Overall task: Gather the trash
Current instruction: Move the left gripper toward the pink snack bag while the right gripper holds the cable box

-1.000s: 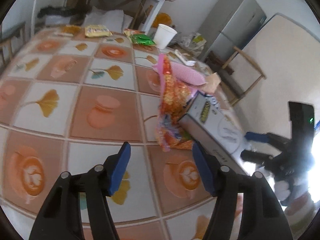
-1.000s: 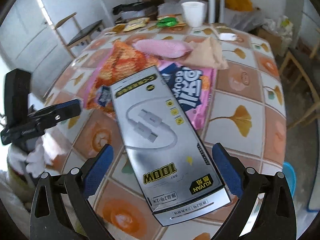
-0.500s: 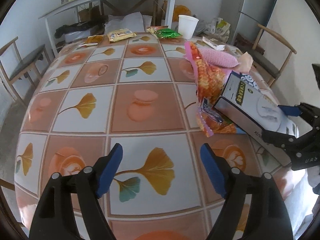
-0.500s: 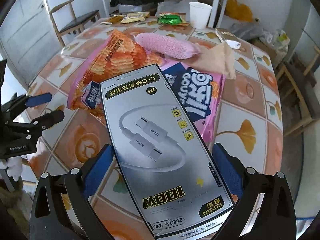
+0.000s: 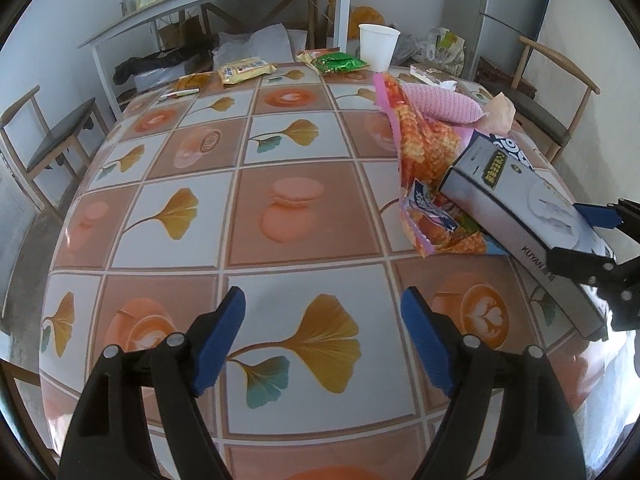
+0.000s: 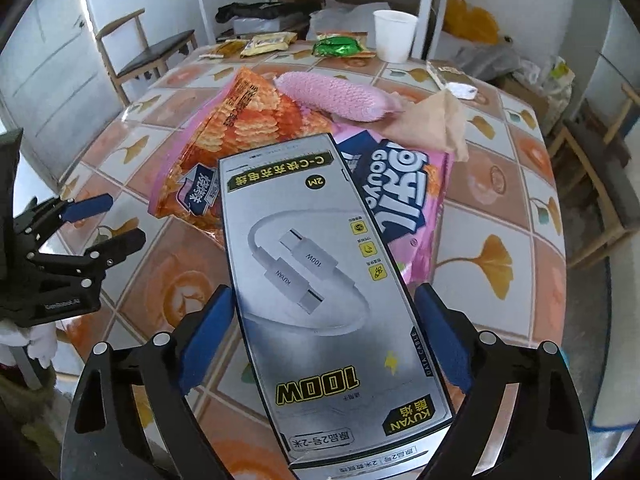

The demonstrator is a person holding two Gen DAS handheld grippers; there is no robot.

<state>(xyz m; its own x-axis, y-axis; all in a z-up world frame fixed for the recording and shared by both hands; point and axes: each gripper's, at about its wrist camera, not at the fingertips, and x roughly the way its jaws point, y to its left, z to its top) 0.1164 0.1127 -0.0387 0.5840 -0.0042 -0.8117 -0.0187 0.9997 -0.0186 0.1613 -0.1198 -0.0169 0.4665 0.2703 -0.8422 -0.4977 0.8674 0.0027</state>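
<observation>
- Both blue pads of the right gripper (image 6: 322,326) flank the cable box (image 6: 320,280); its jaws have just been closing in on it. The left pad (image 6: 208,320) looks to be at the box's edge, the other just beside its edge, so a firm grip is not yet evident.
- Spread wide with nothing between its fingers, the left gripper (image 5: 322,338) has just been opening and hangs over bare tablecloth (image 5: 180,208), well to the left of the box.
- Resting tilted, the cable box has its far end propped on the orange snack bag (image 6: 244,128) and the pink snack bag (image 6: 404,184); its near end sits lower, by the table's edge.
- Beyond the box lie a pink knitted roll (image 6: 332,94) and a crumpled tan paper (image 6: 434,120); farther still stand a white paper cup (image 6: 394,36) and small wrappers (image 6: 340,46).
- Risk, as I judge it: the glossy box is wide and slanted, so the pads could seat unevenly and let it twist or slide off the bags; lifting may also drag the bags beneath.
- Hidden: the box's underside and how much of the bags it covers. No trash bin is visible from either wrist, and the lens edges blur the person's white-gloved hand (image 6: 36,344).
</observation>
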